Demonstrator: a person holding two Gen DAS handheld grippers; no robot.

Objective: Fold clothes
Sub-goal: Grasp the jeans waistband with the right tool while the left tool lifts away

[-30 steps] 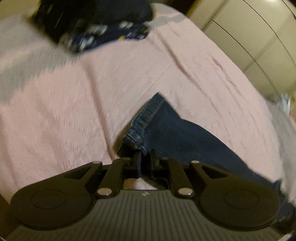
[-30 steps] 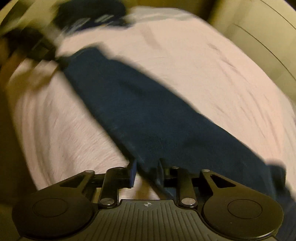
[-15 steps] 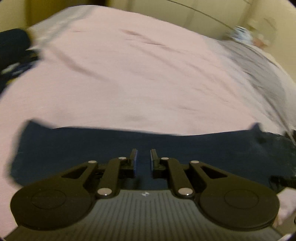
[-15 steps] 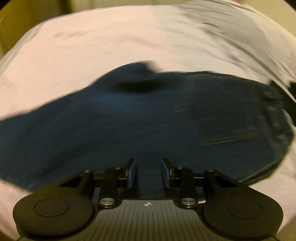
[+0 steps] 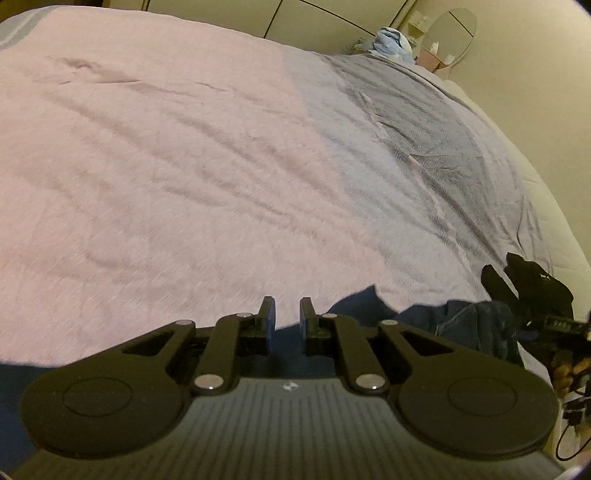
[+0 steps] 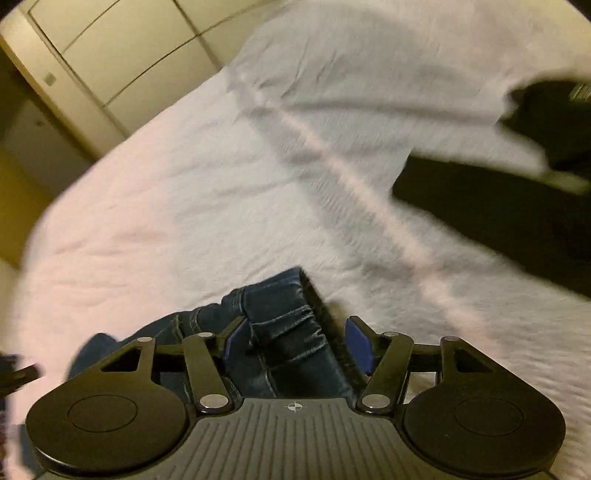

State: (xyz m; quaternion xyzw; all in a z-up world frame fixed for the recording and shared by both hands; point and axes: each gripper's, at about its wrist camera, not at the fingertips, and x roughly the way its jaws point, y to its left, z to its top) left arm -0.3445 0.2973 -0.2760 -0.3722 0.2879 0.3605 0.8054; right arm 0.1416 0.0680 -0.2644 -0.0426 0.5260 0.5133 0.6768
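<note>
Dark blue jeans (image 5: pixel 354 306) lie along the near edge of the bed, mostly hidden under my left gripper (image 5: pixel 287 310). Its jaws stand close together, pinching the denim low between the pads. To the right in that view, a hand (image 5: pixel 565 373) holds the right gripper's black body (image 5: pixel 535 291) over a bunched end of the jeans. In the right wrist view, my right gripper (image 6: pixel 295 328) is opening wide. A folded, seamed bunch of jeans (image 6: pixel 273 295) lies loose between its blue pads (image 6: pixel 358 343), unpressed.
The bed cover is pink (image 5: pixel 147 166) on the left and grey (image 5: pixel 424 147) on the right. Wardrobe doors (image 6: pixel 110 55) stand beyond the bed. A light-blue cloth bundle (image 5: pixel 393 40) and an oval mirror (image 5: pixel 452 33) are far off. A dark blurred shape (image 6: pixel 517 221) crosses the right wrist view.
Both views have swung across the bed with the jeans. The right jaws have spread from a narrow grip to wide open. The left jaws remain pinched on the denim.
</note>
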